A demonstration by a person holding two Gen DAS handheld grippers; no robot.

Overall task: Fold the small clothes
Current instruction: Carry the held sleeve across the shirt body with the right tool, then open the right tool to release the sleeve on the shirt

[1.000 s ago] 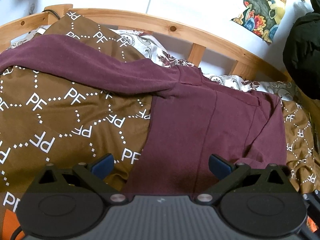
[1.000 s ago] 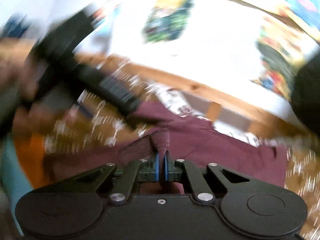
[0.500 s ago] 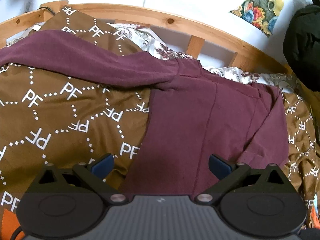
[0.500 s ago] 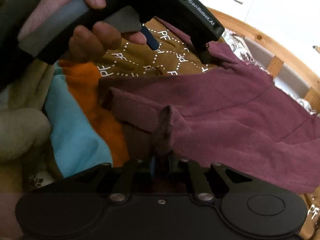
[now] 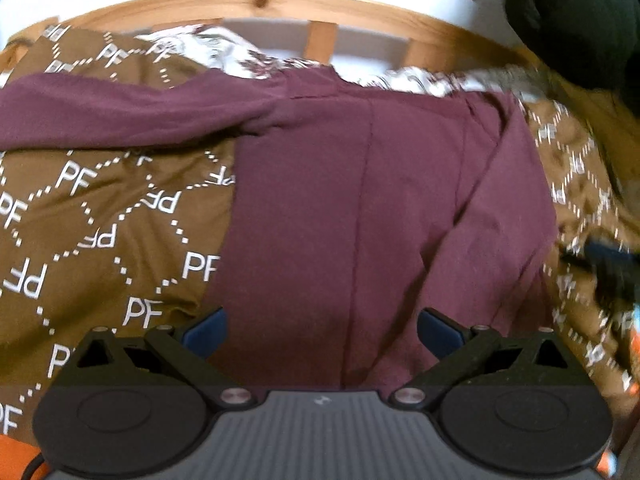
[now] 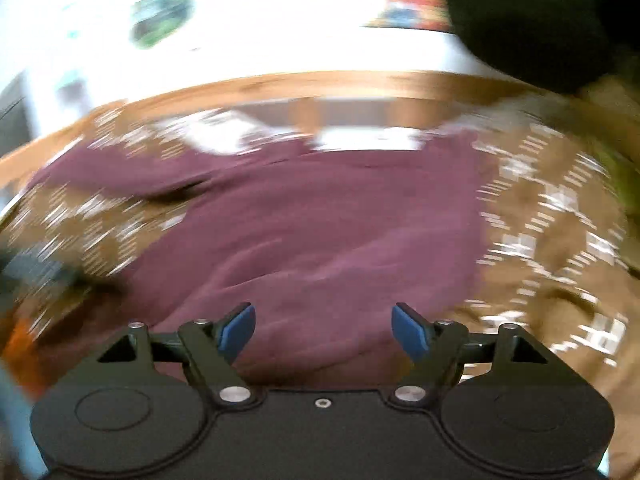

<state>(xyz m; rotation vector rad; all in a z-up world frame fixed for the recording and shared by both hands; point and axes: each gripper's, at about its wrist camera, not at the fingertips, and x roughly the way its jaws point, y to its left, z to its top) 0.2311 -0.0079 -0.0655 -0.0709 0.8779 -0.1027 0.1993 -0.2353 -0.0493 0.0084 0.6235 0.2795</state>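
Observation:
A maroon long-sleeved top (image 5: 360, 200) lies spread on a brown bedspread (image 5: 100, 220) printed with white "PF" letters. One sleeve (image 5: 120, 112) stretches out to the left; the right side is folded in over the body. My left gripper (image 5: 320, 330) hangs open just above the top's near hem, nothing between its blue pads. In the blurred right wrist view the same top (image 6: 320, 232) fills the middle. My right gripper (image 6: 324, 328) hovers over it with its jaws opening and no cloth between them. The right gripper's dark shape (image 5: 612, 268) shows at the left wrist view's right edge.
A wooden bed rail (image 5: 280, 4) runs along the far side against a white wall. A floral sheet (image 5: 240, 56) shows under the bedspread. A black garment (image 5: 572, 20) hangs at the upper right. Orange cloth (image 5: 16, 456) lies at the near left corner.
My right gripper has let go of the pinched maroon cloth, opened wide and swung across to the right. The left gripper has drifted slightly closer and lower over the top, still open.

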